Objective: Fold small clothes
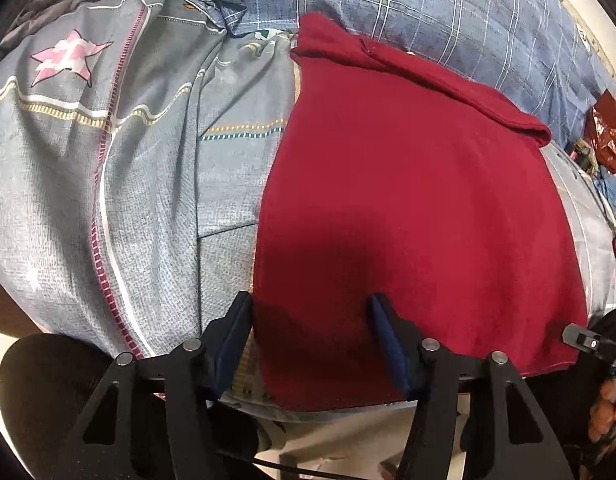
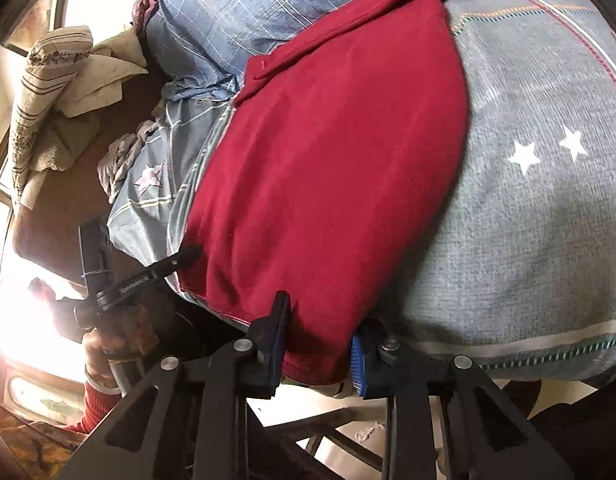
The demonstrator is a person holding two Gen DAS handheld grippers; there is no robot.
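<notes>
A dark red garment (image 1: 408, 200) lies flat on a grey-blue bedsheet (image 1: 148, 160), its far edge folded over into a thick roll. It also shows in the right wrist view (image 2: 328, 160). My left gripper (image 1: 312, 312) is open, its jaws straddling the garment's near left corner just above the cloth. My right gripper (image 2: 324, 320) is open, its jaws either side of the garment's near right corner at the bed edge. The left gripper also shows in the right wrist view (image 2: 180, 258) at the garment's other near corner.
A blue plaid quilt (image 1: 448, 20) lies behind the garment. A grey cloth heap (image 2: 120, 160) and striped pillows (image 2: 48, 92) sit at the left. Red bags and small items (image 1: 604, 136) lie at the right. The bed edge is just below both grippers.
</notes>
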